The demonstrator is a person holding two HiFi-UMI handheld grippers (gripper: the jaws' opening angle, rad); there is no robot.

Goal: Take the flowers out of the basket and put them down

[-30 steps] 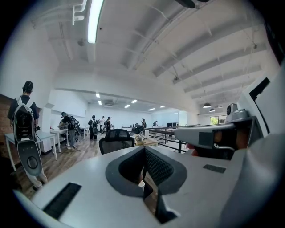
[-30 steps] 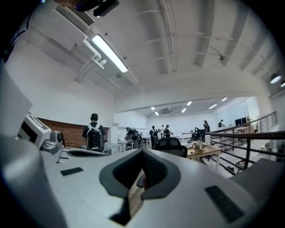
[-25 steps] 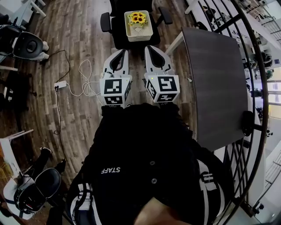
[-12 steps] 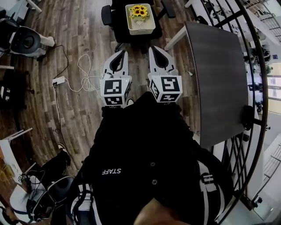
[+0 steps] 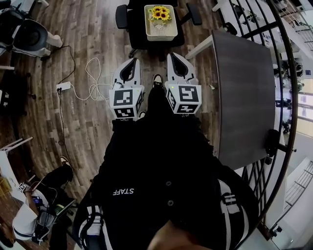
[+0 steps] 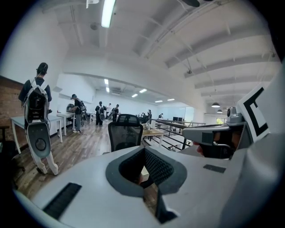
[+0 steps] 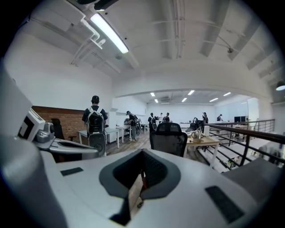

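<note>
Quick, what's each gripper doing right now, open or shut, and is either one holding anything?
Left gripper: shut, holding nothing.
Right gripper: shut, holding nothing.

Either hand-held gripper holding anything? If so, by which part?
Nothing is held. The left hand-held gripper and right hand-held gripper are both shut and empty. The sunflowers sit in the basket on the chair ahead.
</note>
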